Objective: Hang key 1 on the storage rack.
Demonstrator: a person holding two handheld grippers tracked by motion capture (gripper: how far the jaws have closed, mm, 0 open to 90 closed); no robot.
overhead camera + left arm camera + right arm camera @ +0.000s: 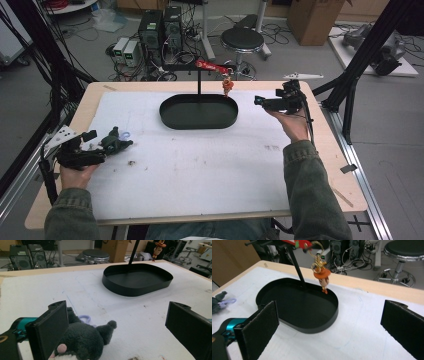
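Observation:
A dark grey plush toy (116, 141) with a lilac loop lies on the white mat at the left. My left gripper (102, 144) is open around it. In the left gripper view the plush (82, 340) rests against the left jaw, and the gripper (117, 315) has a wide gap to the other jaw. A black oval tray (167, 119) sits at the far middle. A small orange-hatted figure (228, 86) hangs over its far right rim from a red arm (212, 65). My right gripper (258, 101) is held open in the air right of the tray, pointing at the figure (322, 277).
A thin black post (199, 82) rises from the tray's far edge and carries the red arm. The white mat (200, 170) covers most of the wooden table. A stool (242, 39), computers and cables are on the floor beyond the far edge.

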